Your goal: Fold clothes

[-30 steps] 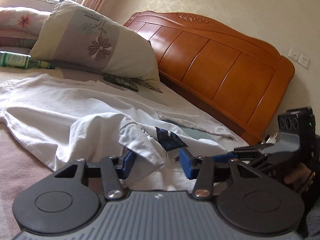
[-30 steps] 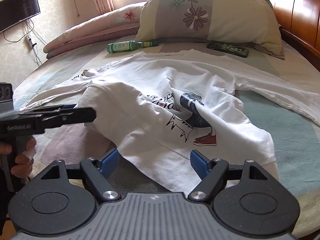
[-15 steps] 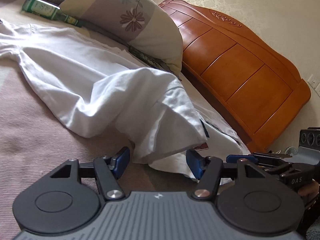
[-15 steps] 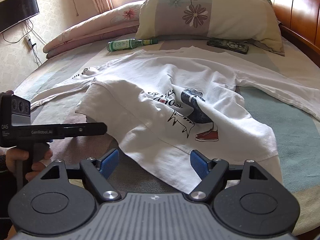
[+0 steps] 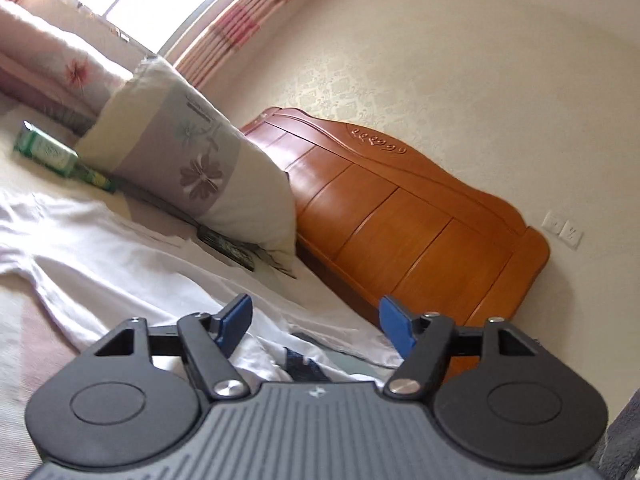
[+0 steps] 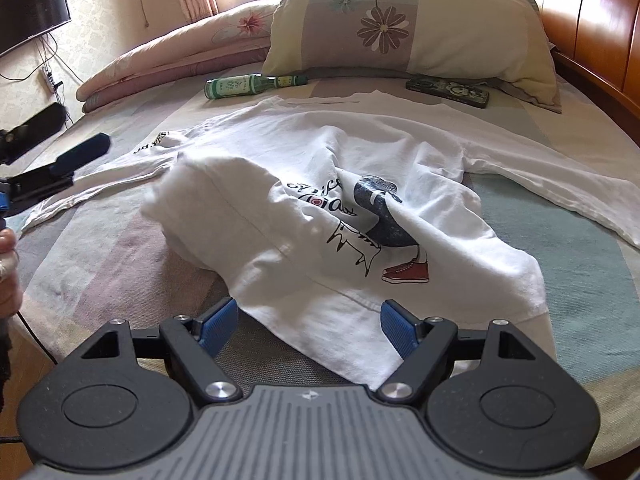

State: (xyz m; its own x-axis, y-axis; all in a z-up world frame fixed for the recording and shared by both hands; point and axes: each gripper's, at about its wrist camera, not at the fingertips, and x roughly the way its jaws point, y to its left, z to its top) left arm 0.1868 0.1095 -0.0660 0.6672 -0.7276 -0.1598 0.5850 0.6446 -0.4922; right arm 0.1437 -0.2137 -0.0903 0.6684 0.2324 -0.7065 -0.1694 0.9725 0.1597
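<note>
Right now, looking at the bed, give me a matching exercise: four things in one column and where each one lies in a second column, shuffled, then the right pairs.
Things:
1. green bottle
2. dark phone
3. white T-shirt
4. flowered pillow

Places:
A. spread over the middle of the bed, its lower part bunched up
B. propped near the wooden headboard
C. on its side, left of the pillow's near edge
D. flat, under the pillow's front edge, right side

Pairs: 1-C, 2-D, 3-A, 4-B
</note>
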